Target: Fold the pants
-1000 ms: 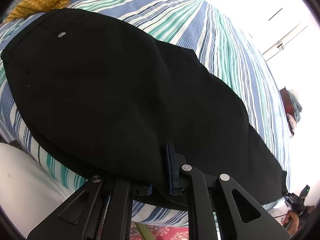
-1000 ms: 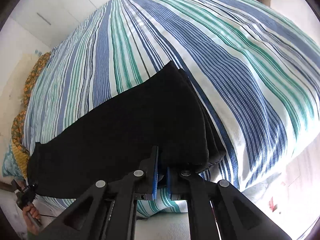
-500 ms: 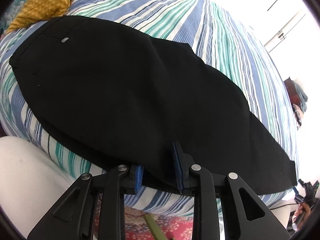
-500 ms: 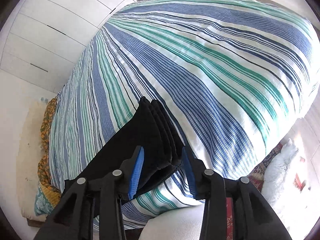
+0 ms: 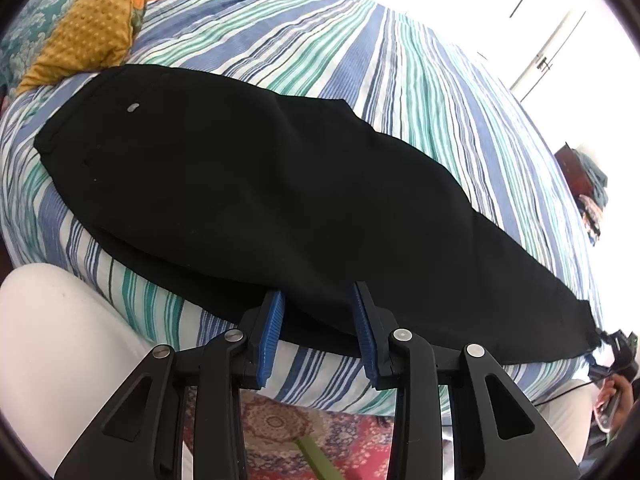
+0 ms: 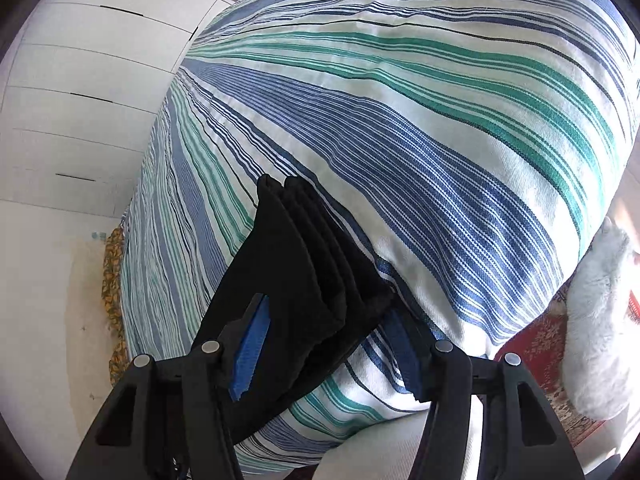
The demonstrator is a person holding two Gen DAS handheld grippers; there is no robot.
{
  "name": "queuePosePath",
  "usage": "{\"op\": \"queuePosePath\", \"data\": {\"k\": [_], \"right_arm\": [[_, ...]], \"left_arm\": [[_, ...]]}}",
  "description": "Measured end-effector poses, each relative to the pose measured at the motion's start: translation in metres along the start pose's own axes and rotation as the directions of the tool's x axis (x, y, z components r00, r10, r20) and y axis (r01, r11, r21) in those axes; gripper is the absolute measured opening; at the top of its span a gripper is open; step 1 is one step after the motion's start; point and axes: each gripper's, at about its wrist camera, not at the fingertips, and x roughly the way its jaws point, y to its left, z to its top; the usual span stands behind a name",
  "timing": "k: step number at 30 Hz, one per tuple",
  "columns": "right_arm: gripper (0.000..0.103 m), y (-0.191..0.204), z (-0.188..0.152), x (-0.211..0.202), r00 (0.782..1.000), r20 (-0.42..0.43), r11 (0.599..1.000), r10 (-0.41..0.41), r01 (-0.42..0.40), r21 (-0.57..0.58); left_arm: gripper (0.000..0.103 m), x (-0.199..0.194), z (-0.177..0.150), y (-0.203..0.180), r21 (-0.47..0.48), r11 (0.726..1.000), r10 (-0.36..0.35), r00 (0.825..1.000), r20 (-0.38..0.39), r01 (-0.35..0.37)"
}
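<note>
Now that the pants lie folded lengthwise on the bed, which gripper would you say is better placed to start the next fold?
Probably the right gripper: its open jaws straddle the stacked leg hems of the pants, ready to carry them toward the waistband. The left gripper, jaws just opened, sits mid-length.

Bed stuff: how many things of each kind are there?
Pants: 1
Striped cover: 1
Pillows, one yellow, one teal: 2
Grippers, left, right, both open: 2
Total: 6
</note>
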Motion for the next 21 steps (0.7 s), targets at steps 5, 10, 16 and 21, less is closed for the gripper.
{"op": "queuePosePath", "data": {"k": [5,10,16,21], "right_arm": [[0.042,0.006,0.005,0.011,0.999,-0.011,0.994,-0.034,0.033,-0.104],[0.02,0.015,-0.002,0.002,0.999,-0.006,0.991,0.037,-0.038,-0.127],[0.01,0.09,-0.035,-0.024,0.968,-0.06,0.943,0.244,-0.251,-0.219],[0.01,0.144,-0.066,-0.029,0.948,-0.073,0.903,0.31,-0.317,-0.291]], "left_arm": [[0.035,-0.004,0.002,0.002,-0.006,1.0,-0.002,1.0,0.003,0.002],[0.038,-0.015,0.011,-0.012,0.011,0.999,-0.049,0.998,0.04,0.049],[0.047,0.009,0.013,-0.037,0.053,0.996,-0.068,0.997,-0.021,0.069],[0.047,0.0,-0.005,0.002,-0.092,0.993,-0.079,0.991,-0.108,0.069]]}}
